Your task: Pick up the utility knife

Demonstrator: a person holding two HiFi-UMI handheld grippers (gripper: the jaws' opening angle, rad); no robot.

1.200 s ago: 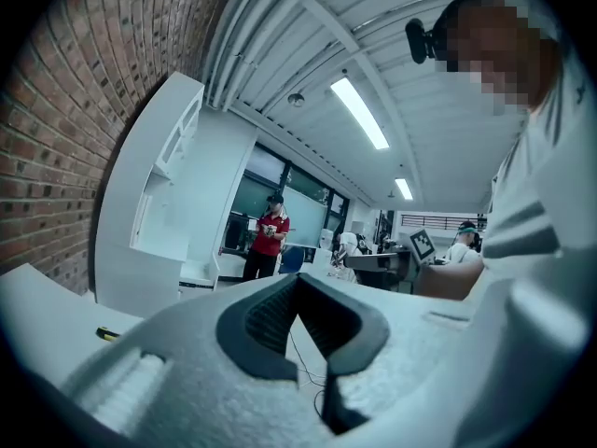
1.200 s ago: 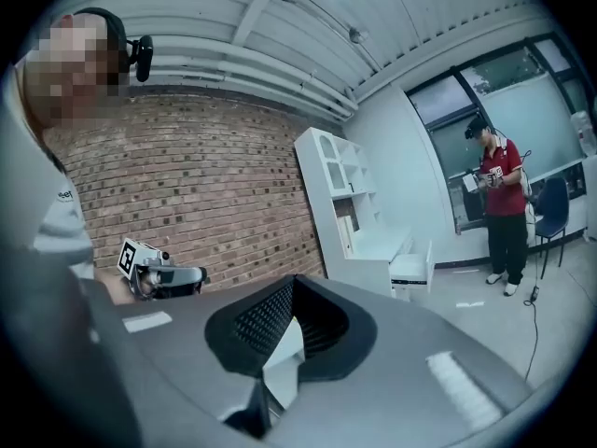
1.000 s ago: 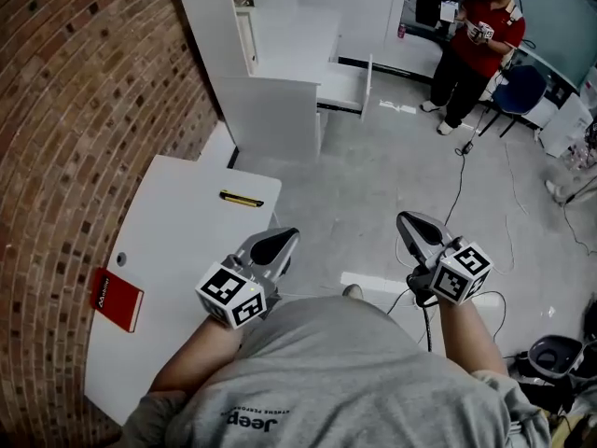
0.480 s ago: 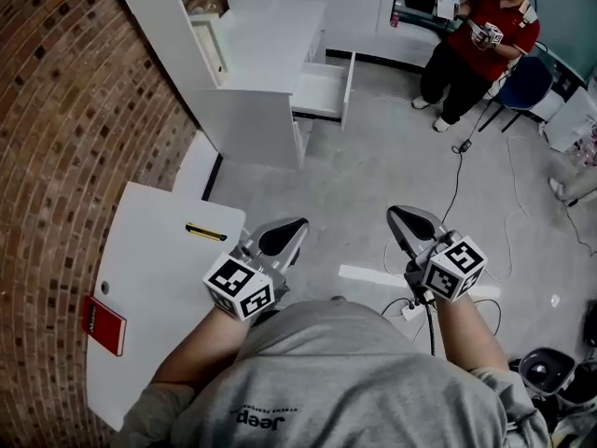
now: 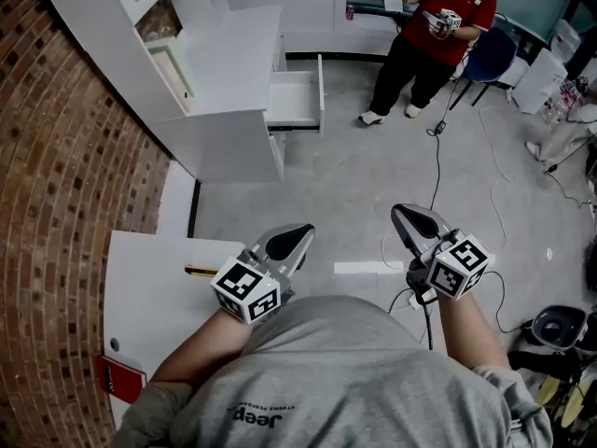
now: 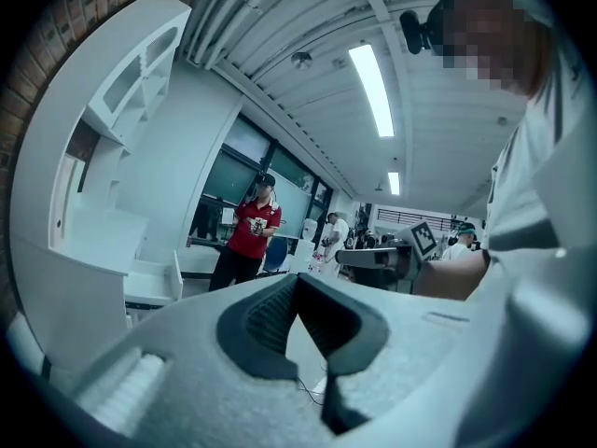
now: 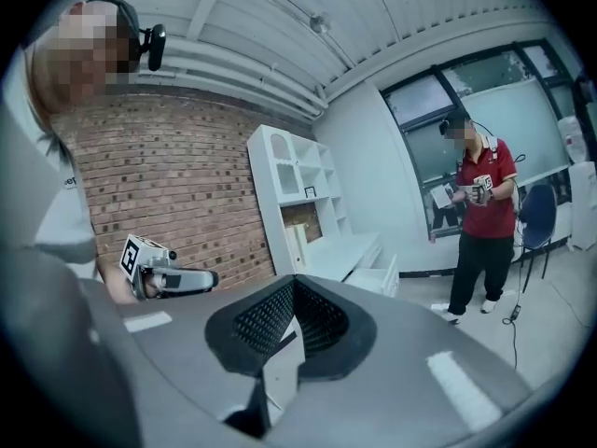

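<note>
Head view, looking steeply down. At the bottom of the frame is the wearer's grey shirt, with both forearms reaching forward.

The left gripper (image 5: 291,239) sits at lower centre and the right gripper (image 5: 409,218) to its right. Both are over the bare floor (image 5: 373,185). Each gripper's own view shows its jaws clenched together with nothing between them.

Lower left is a white tabletop (image 5: 149,292) against a brick wall (image 5: 65,185). The knife (image 5: 200,270), yellow with dark ends, lies flat near the tabletop's upper edge. It is just left of the left gripper's marker cube, which hides its right end. Its long axis runs left to right across the frame, almost level. Which end holds the blade is too small to tell. A red book (image 5: 121,379) lies at the tabletop's lower left, well apart from the knife.

The reach looks not yet begun. To do it well, the left gripper would likely swing left over the tabletop, release its jaws and tip downward. It would then straddle the knife across its narrow width near mid-handle before closing.

Further off, upper left, stands a white cabinet (image 5: 224,82) with an open drawer (image 5: 294,101). At upper right a person (image 5: 434,26) in a red shirt stands.
</note>
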